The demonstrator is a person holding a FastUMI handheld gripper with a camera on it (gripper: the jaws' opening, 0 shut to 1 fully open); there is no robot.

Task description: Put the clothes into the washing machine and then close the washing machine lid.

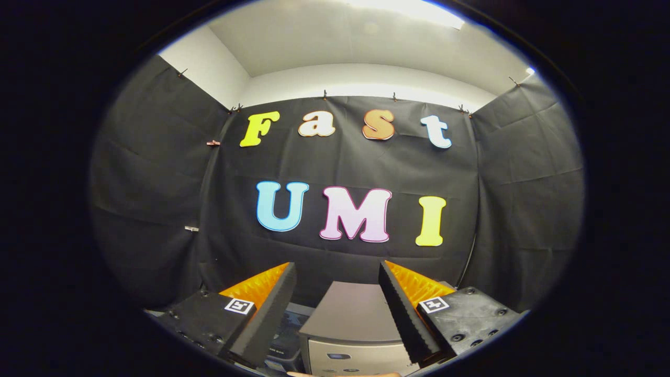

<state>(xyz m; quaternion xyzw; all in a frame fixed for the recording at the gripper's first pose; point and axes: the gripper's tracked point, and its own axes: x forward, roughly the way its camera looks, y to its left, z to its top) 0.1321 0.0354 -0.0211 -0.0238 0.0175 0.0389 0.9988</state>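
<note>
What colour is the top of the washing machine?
Grey: the boxy washing machine's flat lid, between the open gripper's fingers, gripper view.

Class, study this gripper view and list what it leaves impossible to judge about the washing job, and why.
- Grey box-shaped washing machine: lower front cut off by the view's bottom edge; sides covered by the open tongs.
- Lid state: the flat top gives no clear seam, so open or closed cannot be told.
- Pale sliver below the machine: cropped, unidentifiable.
- Dark items beside the machine, behind one finger: too hidden to name.
</note>
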